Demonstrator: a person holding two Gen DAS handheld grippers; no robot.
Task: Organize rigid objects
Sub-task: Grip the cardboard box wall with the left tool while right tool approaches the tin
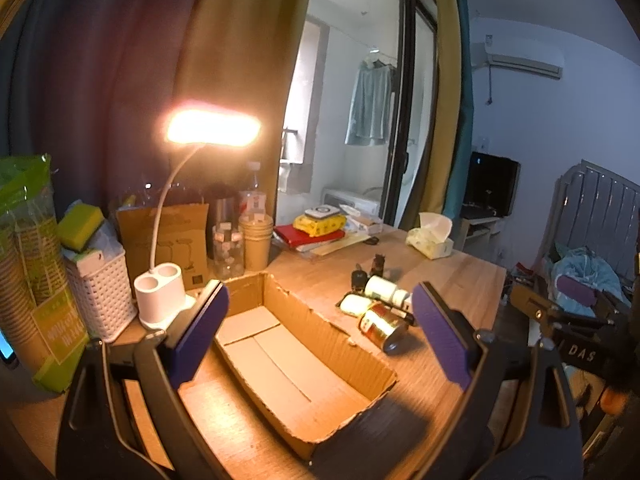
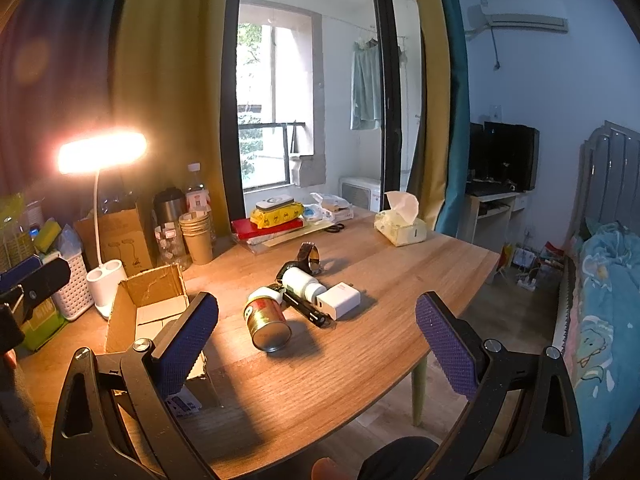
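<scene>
An empty cardboard box point(image 1: 304, 364) point(image 2: 150, 308) lies open on the wooden table point(image 2: 380, 264). My left gripper point(image 1: 320, 336) hovers open above it, nothing between its purple pads. To the right of the box lies a cluster: a gold can point(image 2: 267, 320) point(image 1: 382, 326) on its side, a white bottle point(image 2: 303, 282) point(image 1: 386, 289), a black flashlight point(image 2: 306, 306), a white charger point(image 2: 340, 300) and a wristwatch point(image 2: 310, 258). My right gripper point(image 2: 318, 332) is open, held above the table just in front of the can. The left gripper's tip point(image 2: 34, 280) shows at the left edge.
A lit white desk lamp point(image 1: 162, 294) stands behind the box, beside a white basket point(image 1: 100, 296), paper cups point(image 2: 197, 236), jars and a brown bag. Books point(image 2: 272, 226), scissors point(image 2: 334, 227) and a tissue box point(image 2: 402, 226) lie farther back. A bed point(image 2: 600, 300) stands to the right.
</scene>
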